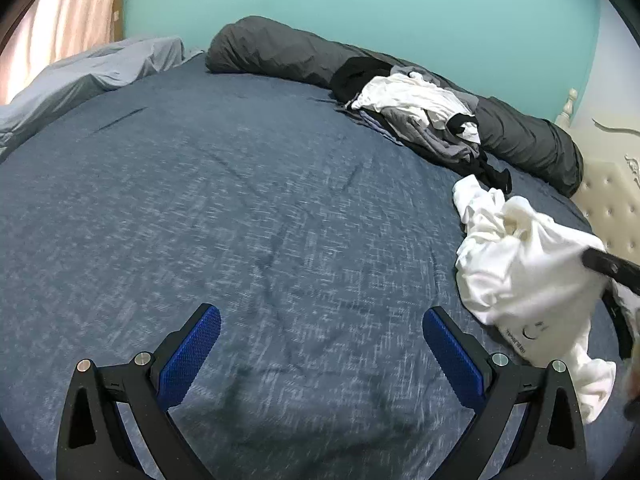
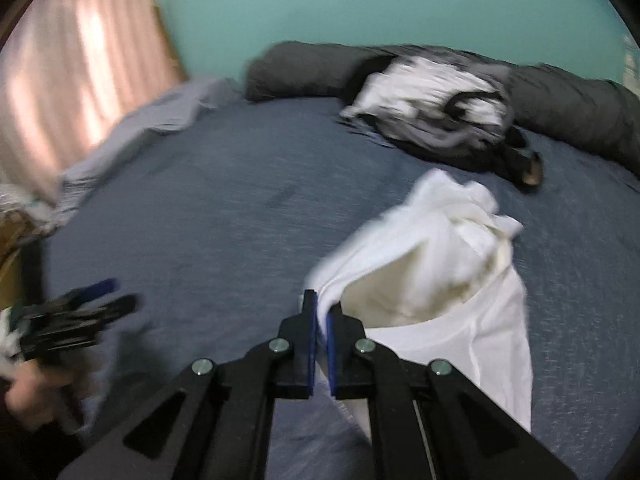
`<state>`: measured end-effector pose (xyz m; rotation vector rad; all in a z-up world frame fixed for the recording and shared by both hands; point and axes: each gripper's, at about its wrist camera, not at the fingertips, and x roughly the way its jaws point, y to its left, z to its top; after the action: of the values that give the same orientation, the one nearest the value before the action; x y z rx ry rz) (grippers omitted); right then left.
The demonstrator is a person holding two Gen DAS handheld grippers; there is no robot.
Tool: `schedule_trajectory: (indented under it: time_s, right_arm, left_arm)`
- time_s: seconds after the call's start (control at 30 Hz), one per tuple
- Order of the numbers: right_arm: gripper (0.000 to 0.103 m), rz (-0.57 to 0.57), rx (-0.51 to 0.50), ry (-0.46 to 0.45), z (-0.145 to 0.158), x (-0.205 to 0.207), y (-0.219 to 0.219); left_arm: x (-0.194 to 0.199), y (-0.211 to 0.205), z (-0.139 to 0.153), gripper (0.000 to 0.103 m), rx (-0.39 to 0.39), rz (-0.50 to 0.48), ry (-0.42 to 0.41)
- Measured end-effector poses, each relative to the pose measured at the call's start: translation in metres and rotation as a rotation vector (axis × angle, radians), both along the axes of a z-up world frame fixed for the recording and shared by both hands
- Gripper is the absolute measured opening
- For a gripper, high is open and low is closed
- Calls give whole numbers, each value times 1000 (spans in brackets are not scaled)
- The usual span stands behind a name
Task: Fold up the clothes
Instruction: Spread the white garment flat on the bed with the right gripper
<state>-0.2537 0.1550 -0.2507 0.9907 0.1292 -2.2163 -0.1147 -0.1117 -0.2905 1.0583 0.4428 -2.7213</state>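
Seen from the left wrist: left gripper (image 1: 321,334) with fingers spread wide over bare blue bedsheet (image 1: 240,208), nothing between the blue pads. To its right, a white shirt (image 1: 520,264) bunched and partly lifted off the bed, faint dark print near its lower edge, a black finger of the right gripper (image 1: 608,266) poking in against it at the frame edge. Only here sharp enough to read: pile of clothes (image 1: 420,120) of white, grey and black pieces leaning against a long dark grey rolled duvet (image 1: 280,52) along the turquoise wall (image 1: 360,0), a cream tufted headboard (image 1: 608,200) at far right, a pale grey pillow (image 1: 100,68) at left. Seen from the right wrist, blurred: right gripper (image 2: 321,304) with fingers nearly closed, pinching a hem of the white shirt (image 2: 440,264), cloth hanging open like a pouch to the right and trailing down onto the bedsheet (image 2: 240,200). Shown only here: left gripper (image 2: 108,294) from the side at lower left, held in a hand (image 2: 36,392), and pink curtains (image 2: 80,72) filling the upper left. Pile of clothes (image 2: 432,112) and duvet (image 2: 580,112) smeared, well apart from the shirt.
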Motion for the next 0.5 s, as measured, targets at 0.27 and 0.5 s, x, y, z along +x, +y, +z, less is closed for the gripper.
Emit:
schedule_trajectory:
  time_s: [0.27,0.5]
  right_arm:
    - [4,80,-49,-86,-6,58,-5]
    - [7,113,-37,-198,-42,94,-19]
  left_arm:
    - [42,-11,17,103,14,42,38]
    - [55,12,15,103,0,-16,29]
